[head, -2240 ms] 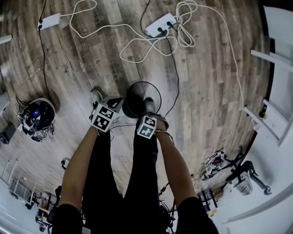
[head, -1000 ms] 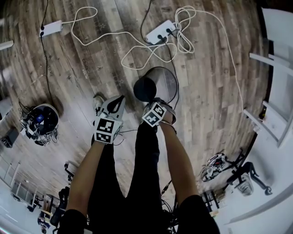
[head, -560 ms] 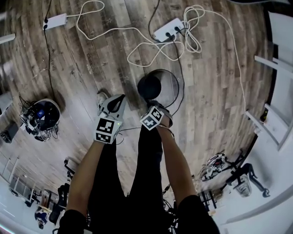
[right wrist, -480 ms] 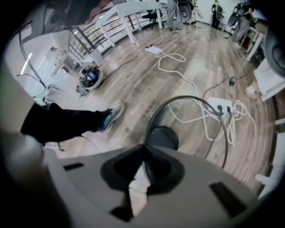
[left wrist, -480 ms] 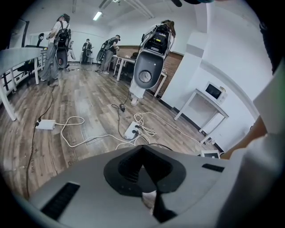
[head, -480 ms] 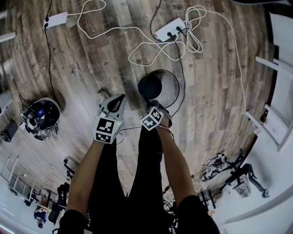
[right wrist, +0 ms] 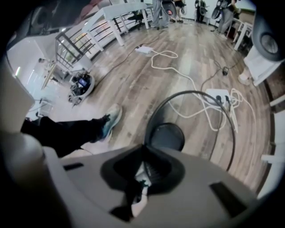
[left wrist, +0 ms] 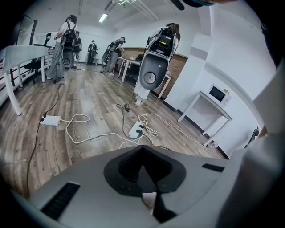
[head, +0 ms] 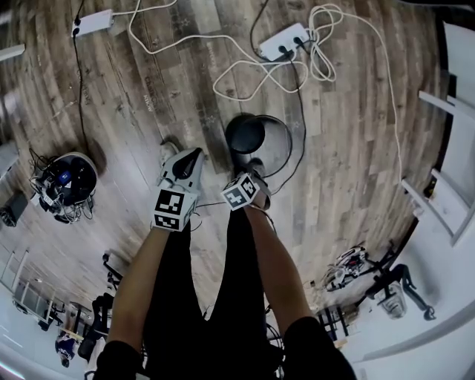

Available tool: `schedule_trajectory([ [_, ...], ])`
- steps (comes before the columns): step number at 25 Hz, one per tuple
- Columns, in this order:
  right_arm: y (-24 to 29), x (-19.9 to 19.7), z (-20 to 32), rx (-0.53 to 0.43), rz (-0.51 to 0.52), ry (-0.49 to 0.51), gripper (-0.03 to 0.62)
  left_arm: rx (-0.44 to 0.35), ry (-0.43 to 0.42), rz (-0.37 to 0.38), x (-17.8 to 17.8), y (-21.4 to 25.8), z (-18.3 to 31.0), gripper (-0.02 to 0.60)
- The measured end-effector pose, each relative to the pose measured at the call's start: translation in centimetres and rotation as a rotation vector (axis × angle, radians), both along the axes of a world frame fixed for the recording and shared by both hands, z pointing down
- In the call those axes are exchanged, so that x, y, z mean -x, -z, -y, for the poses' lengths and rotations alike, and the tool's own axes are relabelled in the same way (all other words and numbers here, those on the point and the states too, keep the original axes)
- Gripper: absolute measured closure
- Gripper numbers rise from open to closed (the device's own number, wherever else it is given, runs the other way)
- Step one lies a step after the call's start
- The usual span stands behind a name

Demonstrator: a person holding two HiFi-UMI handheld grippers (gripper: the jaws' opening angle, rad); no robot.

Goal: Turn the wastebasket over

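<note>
The wastebasket [head: 246, 135] is a black wire-mesh one standing on the wood floor in front of my feet, mouth up. In the right gripper view I look down past its thin round rim to its dark bottom [right wrist: 165, 136]. My right gripper [head: 247, 169] points steeply down and is shut on the near part of that rim, which runs in between the fingertips of the right gripper [right wrist: 143, 149]. My left gripper [head: 190, 158] is to the left of the basket, apart from it, shut with nothing between the fingertips of the left gripper [left wrist: 142, 149].
A white power strip [head: 283, 41] with looped white cables lies beyond the basket, a second adapter [head: 93, 22] at far left. A round device with wires [head: 67, 178] sits at left, white shelving [head: 445, 200] at right. My shoe [right wrist: 109, 118] is beside the basket.
The left gripper has drawn away from the basket's side to the left. The right gripper has kept its hold on the rim and shifted a little toward me with the basket.
</note>
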State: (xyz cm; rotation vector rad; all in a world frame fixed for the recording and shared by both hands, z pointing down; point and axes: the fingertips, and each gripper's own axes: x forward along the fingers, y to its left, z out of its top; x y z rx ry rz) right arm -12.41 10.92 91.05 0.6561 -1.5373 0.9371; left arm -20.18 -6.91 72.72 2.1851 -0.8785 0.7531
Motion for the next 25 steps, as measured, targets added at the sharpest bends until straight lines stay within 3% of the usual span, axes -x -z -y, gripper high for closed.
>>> schedule_trajectory([
  [13,-2.3,3.3,-1.6,0.022,0.011,-0.085,0.539,-0.013,0.005,-0.002,1.8,-0.8,0.1,0.549],
  [25,-3.4,4.4,-2.7,0.031,0.011,-0.097,0.534,-0.008,0.035,-0.017,2.9,-1.6,-0.5,0.549],
])
